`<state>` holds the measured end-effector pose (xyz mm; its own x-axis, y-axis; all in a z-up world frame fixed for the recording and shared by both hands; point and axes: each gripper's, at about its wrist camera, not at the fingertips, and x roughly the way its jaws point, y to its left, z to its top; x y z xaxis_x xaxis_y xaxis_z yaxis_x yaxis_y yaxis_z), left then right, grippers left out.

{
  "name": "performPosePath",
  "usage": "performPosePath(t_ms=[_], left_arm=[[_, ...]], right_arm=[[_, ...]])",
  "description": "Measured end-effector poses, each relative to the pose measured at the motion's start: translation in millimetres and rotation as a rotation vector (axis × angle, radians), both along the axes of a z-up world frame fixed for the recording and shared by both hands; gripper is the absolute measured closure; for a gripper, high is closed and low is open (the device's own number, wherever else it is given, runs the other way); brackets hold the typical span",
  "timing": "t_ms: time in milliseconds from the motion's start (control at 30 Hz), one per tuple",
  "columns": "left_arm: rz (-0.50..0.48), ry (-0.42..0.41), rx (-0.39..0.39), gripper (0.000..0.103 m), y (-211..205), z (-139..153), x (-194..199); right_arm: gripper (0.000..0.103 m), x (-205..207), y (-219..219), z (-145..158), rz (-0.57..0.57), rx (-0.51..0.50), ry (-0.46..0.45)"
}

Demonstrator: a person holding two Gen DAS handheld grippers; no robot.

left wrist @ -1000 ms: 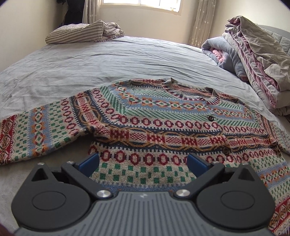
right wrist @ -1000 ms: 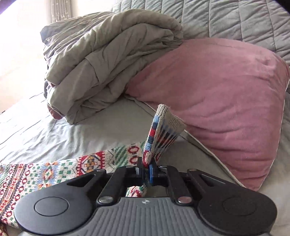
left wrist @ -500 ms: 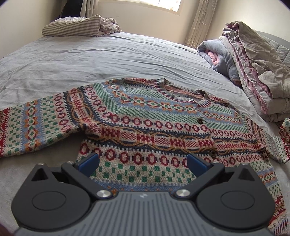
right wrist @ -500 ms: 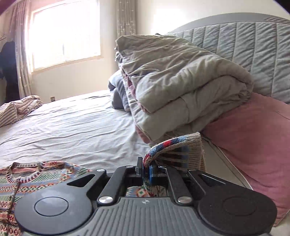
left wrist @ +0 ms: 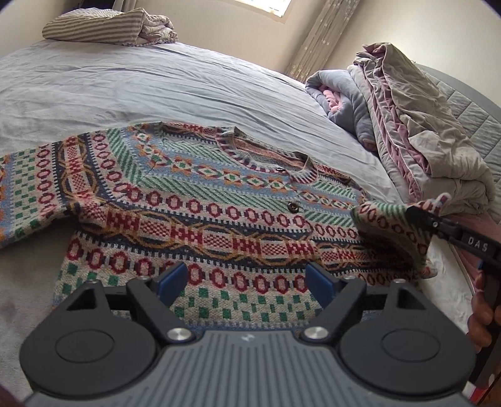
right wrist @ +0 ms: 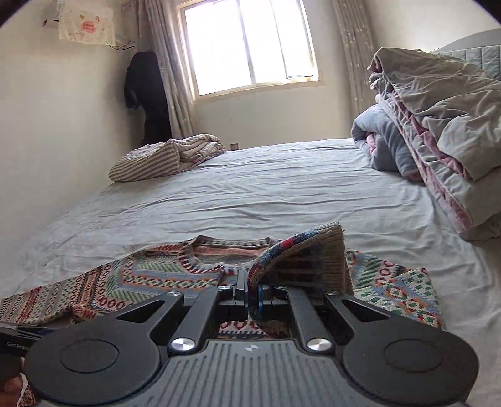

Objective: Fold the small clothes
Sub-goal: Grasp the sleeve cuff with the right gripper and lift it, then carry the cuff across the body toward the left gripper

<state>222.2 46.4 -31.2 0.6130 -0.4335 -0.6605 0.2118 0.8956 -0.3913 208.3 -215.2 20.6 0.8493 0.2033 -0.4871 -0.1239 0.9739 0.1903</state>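
Observation:
A patterned knit cardigan (left wrist: pixel 200 206) lies flat on the grey bed sheet (left wrist: pixel 125 90), front up, buttons showing. My left gripper (left wrist: pixel 245 278) is open and empty, just above the cardigan's hem. My right gripper (right wrist: pixel 252 296) is shut on the cuff of the cardigan's right sleeve (right wrist: pixel 307 253) and holds it lifted over the cardigan's body (right wrist: pixel 175 275). In the left wrist view the right gripper (left wrist: pixel 419 216) comes in from the right with the sleeve (left wrist: pixel 388 225) folded inward.
A folded grey and pink quilt stack (left wrist: pixel 422 131) lies along the right side of the bed (right wrist: pixel 438 125). A striped folded blanket (left wrist: pixel 103 28) lies at the far end (right wrist: pixel 162 156). A window (right wrist: pixel 247 47) is in the far wall.
My right gripper has swung from facing the pink pillow round to the left, carrying the sleeve cuff over the cardigan's body. The left gripper has shifted slightly and stays open.

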Motion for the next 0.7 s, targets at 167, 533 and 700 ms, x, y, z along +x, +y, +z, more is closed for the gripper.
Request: performPosePath(t_ms=[167,533,700], left_arm=[[-0.005,0.043,-0.082,0.054,-2,-10,11],[-0.044,0.069,-0.187,0.059,-8,-28,30],[-0.036,0.08,-0.295,0.057,-1,-30,35]], right_arm=[[0.094,-2,43,-37,0.133,0.015,0.092],[0.063,-20,72,-40,0.406,-0.017,0.125],[0.062,-29,86,-33,0.499,-0.057,0.091]])
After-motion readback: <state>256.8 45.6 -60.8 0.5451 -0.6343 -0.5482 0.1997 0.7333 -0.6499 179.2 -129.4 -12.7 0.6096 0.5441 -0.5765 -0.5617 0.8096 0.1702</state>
